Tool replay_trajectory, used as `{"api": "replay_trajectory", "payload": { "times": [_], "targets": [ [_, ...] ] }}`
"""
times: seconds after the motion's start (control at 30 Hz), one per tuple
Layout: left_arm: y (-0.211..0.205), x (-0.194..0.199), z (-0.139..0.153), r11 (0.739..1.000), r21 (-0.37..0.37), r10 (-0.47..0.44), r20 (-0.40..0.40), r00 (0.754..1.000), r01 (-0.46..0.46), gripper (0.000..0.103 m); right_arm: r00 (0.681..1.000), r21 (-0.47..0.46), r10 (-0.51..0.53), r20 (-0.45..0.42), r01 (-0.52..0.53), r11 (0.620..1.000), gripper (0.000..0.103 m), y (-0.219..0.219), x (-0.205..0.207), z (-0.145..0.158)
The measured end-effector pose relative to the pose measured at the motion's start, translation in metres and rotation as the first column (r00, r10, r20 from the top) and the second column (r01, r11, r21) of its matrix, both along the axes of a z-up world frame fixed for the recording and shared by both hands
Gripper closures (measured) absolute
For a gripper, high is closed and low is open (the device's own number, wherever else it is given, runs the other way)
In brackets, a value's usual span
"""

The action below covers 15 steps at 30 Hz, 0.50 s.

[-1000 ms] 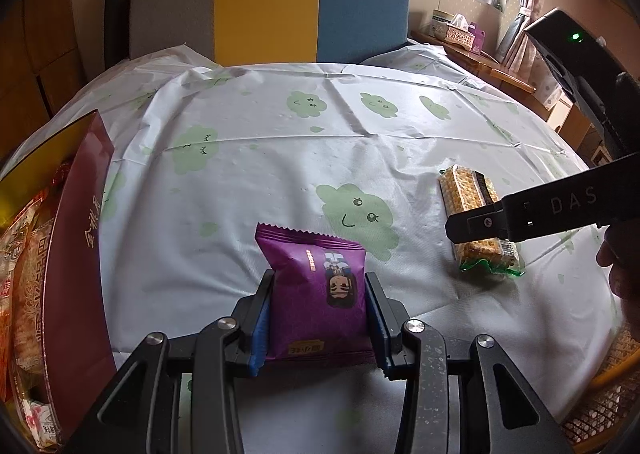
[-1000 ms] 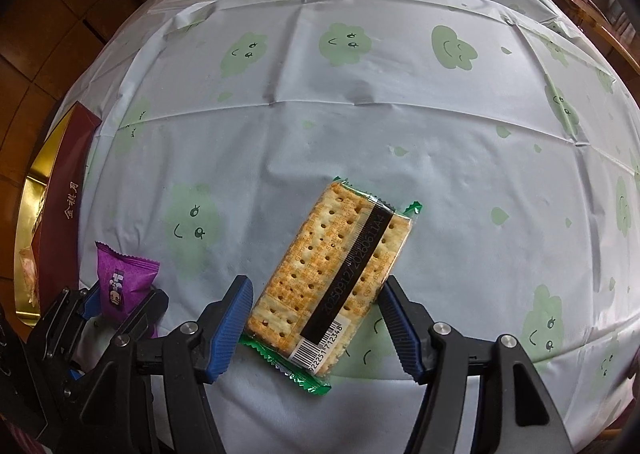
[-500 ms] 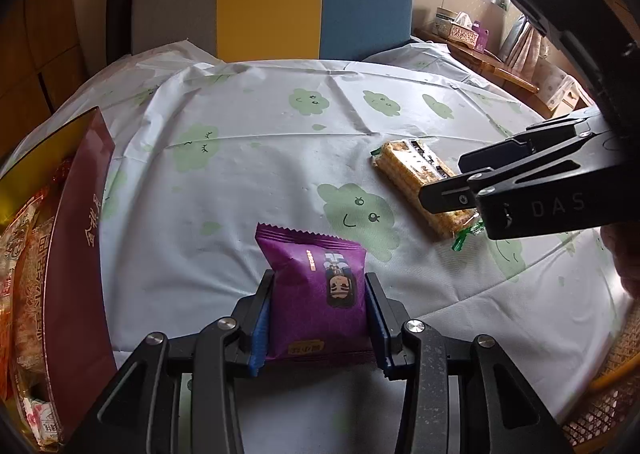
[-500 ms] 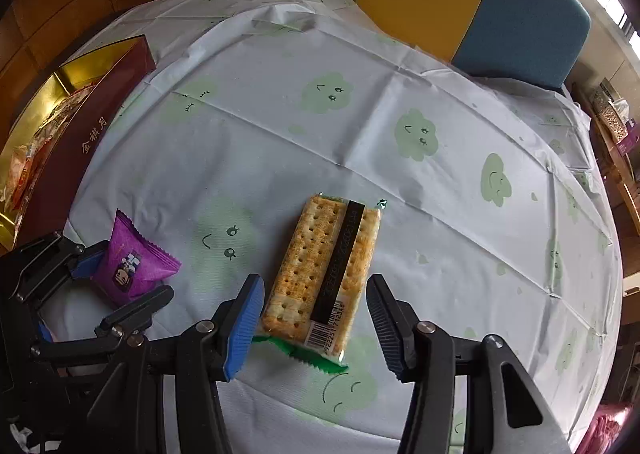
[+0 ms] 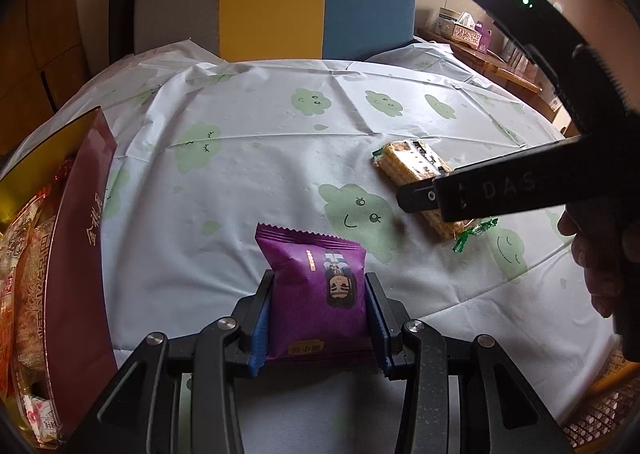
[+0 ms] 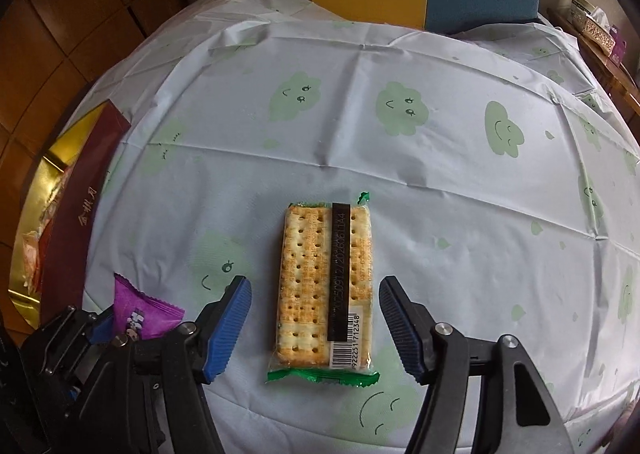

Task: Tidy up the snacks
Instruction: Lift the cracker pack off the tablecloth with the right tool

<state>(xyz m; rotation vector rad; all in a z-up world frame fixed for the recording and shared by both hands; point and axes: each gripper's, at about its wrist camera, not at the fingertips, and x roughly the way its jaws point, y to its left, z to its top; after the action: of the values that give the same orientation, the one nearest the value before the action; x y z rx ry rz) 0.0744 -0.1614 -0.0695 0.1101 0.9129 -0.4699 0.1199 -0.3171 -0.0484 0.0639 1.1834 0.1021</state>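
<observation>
Straddling the cracker packet, the right gripper has its blue ribbed fingers spreading apart, one on each long side of the packet and neither pad touching it. The packet lies flat on the bench, lengthwise along the way the gripper points, its green crimped end toward the camera. It should be light but brittle: a stack of thin crackers in slick clear film that would crack under a hard squeeze. The safest hold is probably across the two long edges near the middle, where the stack is stiffest, with just enough pressure to stop the film sliding. The green crimped flaps are too floppy to carry it level.

On the other side, the left gripper has its fingers pinching a purple snack pouch by its side edges, with the pouch standing up between them. It looks puffed and soft, so it gives under the pads and is unlikely to be harmed.

Further out, at the left edge of the bench, a dark red gift box with a gold lining stands open and seems to hold other wrapped snacks, though the fisheye rim blurs them. It is likely where both items belong.
</observation>
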Motion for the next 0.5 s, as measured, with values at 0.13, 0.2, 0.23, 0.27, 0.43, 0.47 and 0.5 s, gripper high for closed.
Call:
{"api": "replay_trajectory", "payload": {
  "times": [0.13,0.2,0.23,0.27,0.43,0.47,0.5],
  "targets": [
    [-0.001,0.002,0.001,1.000,0.009,0.000,-0.006,1.000,0.000,0.061,0.999,-0.095,0.035,-0.013,-0.036,0.995,0.055,0.008,0.004,-0.010],
    [-0.002,0.002,0.001,1.000,0.012,0.002,-0.008,1.000,-0.002,0.062,0.999,-0.110,0.044,-0.021,-0.046,0.993,0.055,0.011,0.004,-0.010],
    [-0.002,0.002,0.001,1.000,0.015,0.002,-0.007,1.000,-0.001,0.062,0.999,-0.107,0.045,-0.025,-0.047,0.993,0.054,0.010,0.005,-0.011],
    [-0.002,0.003,0.001,1.000,0.018,0.001,-0.006,1.000,-0.001,0.062,0.999,-0.098,0.044,-0.030,-0.046,0.994,0.054,0.010,0.006,-0.011],
    [-0.004,0.001,0.002,0.999,0.042,0.006,0.000,1.000,-0.006,0.062,0.998,-0.083,0.051,-0.025,-0.053,0.995,0.053,0.007,0.012,-0.015],
    [-0.005,0.000,0.002,0.999,0.048,0.007,0.001,1.000,-0.007,0.062,0.998,-0.092,0.057,-0.020,-0.059,0.994,0.053,0.008,0.012,-0.016],
    [-0.004,-0.001,0.003,0.999,0.052,0.010,0.001,1.000,-0.010,0.062,0.998,-0.100,0.064,-0.015,-0.065,0.993,0.053,0.009,0.012,-0.016]
  ]
}}
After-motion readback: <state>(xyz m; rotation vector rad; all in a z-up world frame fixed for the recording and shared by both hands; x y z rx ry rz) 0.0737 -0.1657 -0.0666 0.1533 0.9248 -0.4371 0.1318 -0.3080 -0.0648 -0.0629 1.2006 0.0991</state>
